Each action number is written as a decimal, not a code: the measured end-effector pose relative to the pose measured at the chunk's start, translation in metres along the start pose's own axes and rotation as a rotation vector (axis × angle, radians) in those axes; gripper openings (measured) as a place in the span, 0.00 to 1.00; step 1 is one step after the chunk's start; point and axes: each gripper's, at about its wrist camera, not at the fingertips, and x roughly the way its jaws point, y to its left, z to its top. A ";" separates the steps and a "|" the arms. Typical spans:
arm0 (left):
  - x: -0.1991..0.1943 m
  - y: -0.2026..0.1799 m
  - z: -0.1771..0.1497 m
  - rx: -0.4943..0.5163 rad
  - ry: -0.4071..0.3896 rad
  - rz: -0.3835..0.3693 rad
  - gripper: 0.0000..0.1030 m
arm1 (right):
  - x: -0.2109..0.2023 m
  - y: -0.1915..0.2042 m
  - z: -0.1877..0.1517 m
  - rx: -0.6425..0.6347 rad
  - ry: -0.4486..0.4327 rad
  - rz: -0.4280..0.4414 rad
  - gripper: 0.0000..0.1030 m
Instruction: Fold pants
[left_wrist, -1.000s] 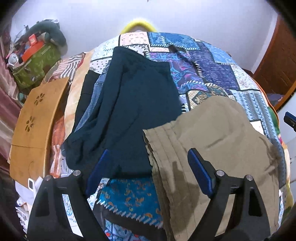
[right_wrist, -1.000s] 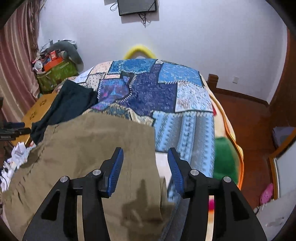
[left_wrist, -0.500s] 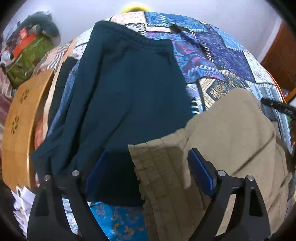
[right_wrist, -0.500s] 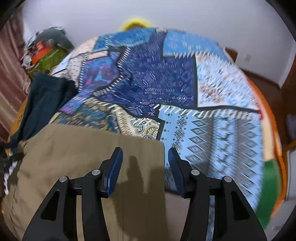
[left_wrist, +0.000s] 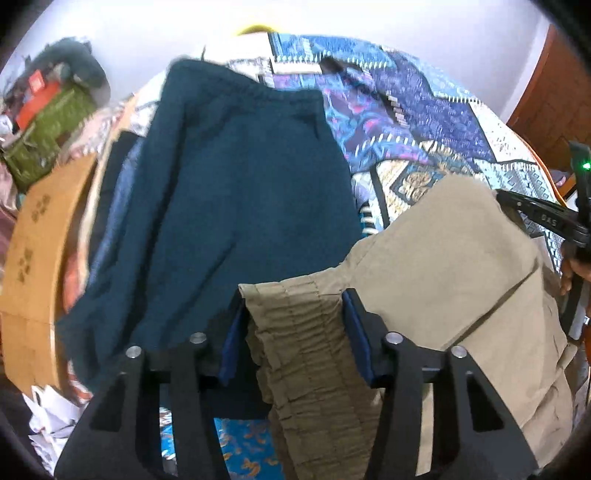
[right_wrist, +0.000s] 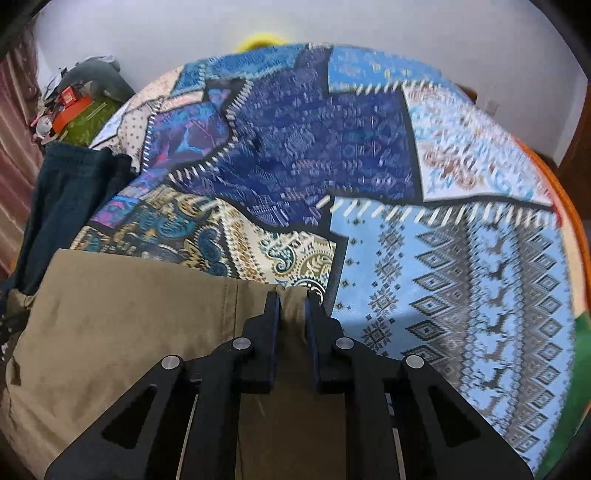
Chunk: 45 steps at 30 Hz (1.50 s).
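Since earlier: both grippers had dropped onto the khaki pants (left_wrist: 443, 266); wide jaws had narrowed.
Left gripper (left_wrist: 291, 332): closing around the gathered waistband, pads at its sides.
Right gripper (right_wrist: 291, 306): pinched tight on the pants' far corner.
Pants: flat on the quilt (right_wrist: 369, 147), just right of the dark teal garment (left_wrist: 229, 192).
Advice: probably seat both grips before lifting, keeping the edge taut.
Room: white wall, wooden board (left_wrist: 33, 251) left of the teal garment.

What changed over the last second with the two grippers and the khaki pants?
Both came down onto the khaki pants. The right hand-held gripper shut on the far hem corner; the left hand-held gripper is closing around the gathered waistband. The dark teal pants and patchwork bedspread stayed put.
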 end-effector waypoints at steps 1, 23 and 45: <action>-0.007 0.001 0.001 -0.003 -0.013 0.006 0.46 | -0.008 0.000 0.002 -0.004 -0.016 0.000 0.11; -0.177 -0.021 -0.032 0.084 -0.254 -0.015 0.45 | -0.231 0.029 0.006 -0.094 -0.386 0.026 0.10; -0.203 -0.050 -0.179 0.176 -0.178 -0.039 0.46 | -0.264 0.025 -0.167 -0.068 -0.260 0.012 0.10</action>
